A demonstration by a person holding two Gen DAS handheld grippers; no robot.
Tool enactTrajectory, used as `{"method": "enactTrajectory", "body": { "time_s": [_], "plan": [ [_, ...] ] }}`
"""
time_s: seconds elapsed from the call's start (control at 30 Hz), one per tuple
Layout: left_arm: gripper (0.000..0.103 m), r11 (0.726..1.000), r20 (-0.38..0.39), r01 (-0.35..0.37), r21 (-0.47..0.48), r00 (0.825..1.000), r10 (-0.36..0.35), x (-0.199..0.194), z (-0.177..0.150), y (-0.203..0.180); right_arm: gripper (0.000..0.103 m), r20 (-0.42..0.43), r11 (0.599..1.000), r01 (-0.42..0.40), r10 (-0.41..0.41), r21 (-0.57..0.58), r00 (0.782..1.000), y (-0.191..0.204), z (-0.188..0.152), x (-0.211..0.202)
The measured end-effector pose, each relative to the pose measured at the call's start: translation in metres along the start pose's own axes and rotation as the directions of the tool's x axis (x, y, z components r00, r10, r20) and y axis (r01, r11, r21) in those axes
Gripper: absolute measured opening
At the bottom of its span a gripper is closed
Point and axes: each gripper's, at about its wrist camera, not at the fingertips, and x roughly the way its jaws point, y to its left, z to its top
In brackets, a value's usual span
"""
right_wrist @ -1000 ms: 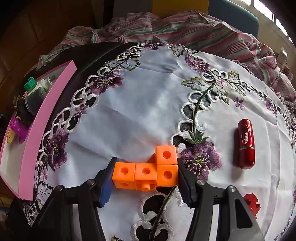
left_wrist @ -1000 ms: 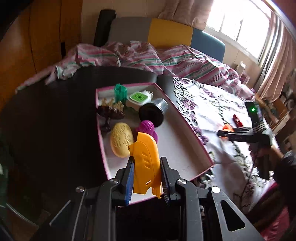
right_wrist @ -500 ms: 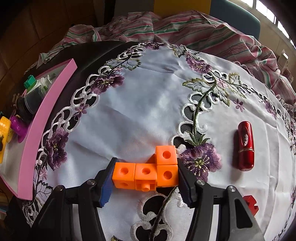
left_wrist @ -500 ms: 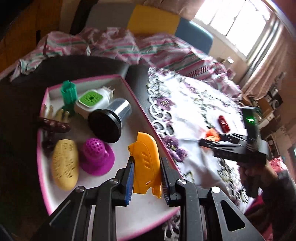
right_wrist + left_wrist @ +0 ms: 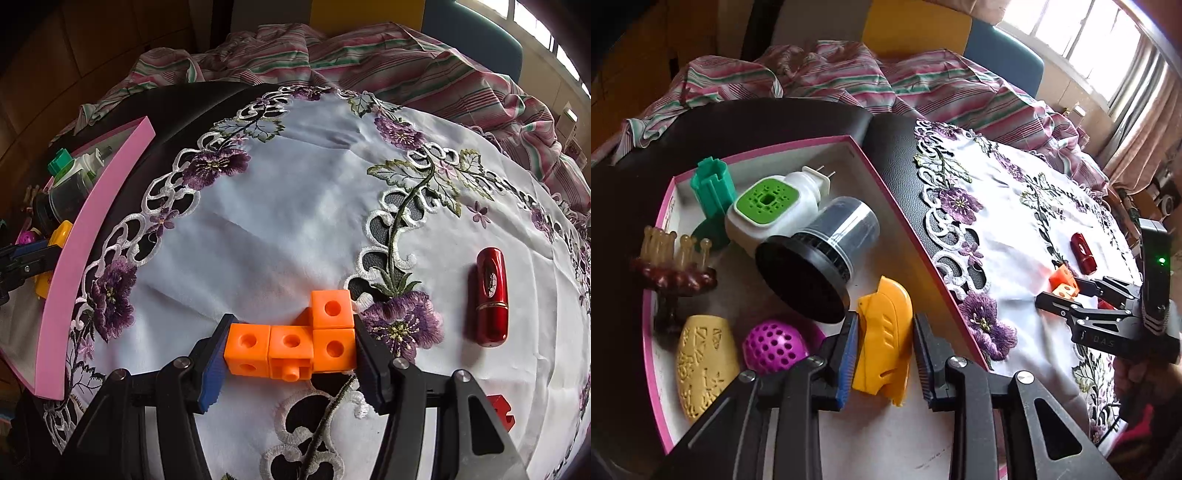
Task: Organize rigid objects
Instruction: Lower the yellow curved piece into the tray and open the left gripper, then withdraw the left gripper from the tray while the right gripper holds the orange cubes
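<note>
My left gripper [image 5: 884, 354] is shut on a yellow plastic piece [image 5: 884, 343], low inside the pink-rimmed box [image 5: 886, 188], near its right wall. The box holds a green-topped white plug-in unit [image 5: 772, 206], a black-lidded jar [image 5: 820, 258], a purple perforated ball [image 5: 772, 347] and a yellow oval [image 5: 701, 362]. My right gripper [image 5: 290, 354] is shut on an L-shaped block of orange cubes [image 5: 303, 339] on the embroidered cloth [image 5: 295, 206]; it also shows in the left wrist view [image 5: 1063, 286].
A red lipstick tube [image 5: 491, 295] lies on the cloth right of the cubes. A small red block [image 5: 500, 406] sits behind my right finger. A green holder [image 5: 713, 188] and a brown stand [image 5: 672, 273] are in the box. Striped bedding [image 5: 369, 55] lies beyond.
My left gripper carried the yellow piece forward and down into the box, toward its right wall. My right gripper and the orange cubes stayed put.
</note>
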Motion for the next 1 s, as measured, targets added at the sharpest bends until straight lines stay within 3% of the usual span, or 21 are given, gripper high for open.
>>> {"method": "enactTrajectory", "body": {
  "time_s": [0.07, 0.13, 0.2, 0.43, 1.0],
  "plan": [
    [0.031, 1.0, 0.021, -0.008, 0.019, 1.0, 0.008, -0.008, -0.003, -0.002, 0.06, 0.002, 1.0, -0.001, 0.001, -0.001, 1.0, 0.0, -0.001, 0.0],
    [0.045, 0.999, 0.053, -0.035, 0.037, 0.998, 0.033, -0.02, -0.007, -0.004, 0.06, 0.004, 1.0, 0.001, -0.001, -0.002, 1.0, -0.001, -0.001, 0.0],
    [0.053, 0.997, 0.095, -0.061, 0.044, 0.994, 0.057, -0.036, -0.012, -0.006, 0.06, 0.006, 1.0, 0.003, -0.003, -0.006, 1.0, -0.001, -0.002, 0.0],
    [0.053, 0.989, 0.176, -0.129, 0.069, 0.978, 0.115, -0.081, -0.032, -0.004, 0.06, 0.013, 1.0, 0.012, -0.012, -0.012, 1.0, 0.0, -0.003, 0.001],
    [0.053, 0.969, 0.155, -0.233, -0.082, 0.957, 0.243, -0.117, -0.069, 0.046, 0.06, 0.035, 1.0, 0.021, -0.021, -0.012, 0.999, 0.0, -0.005, -0.001]
  ]
}}
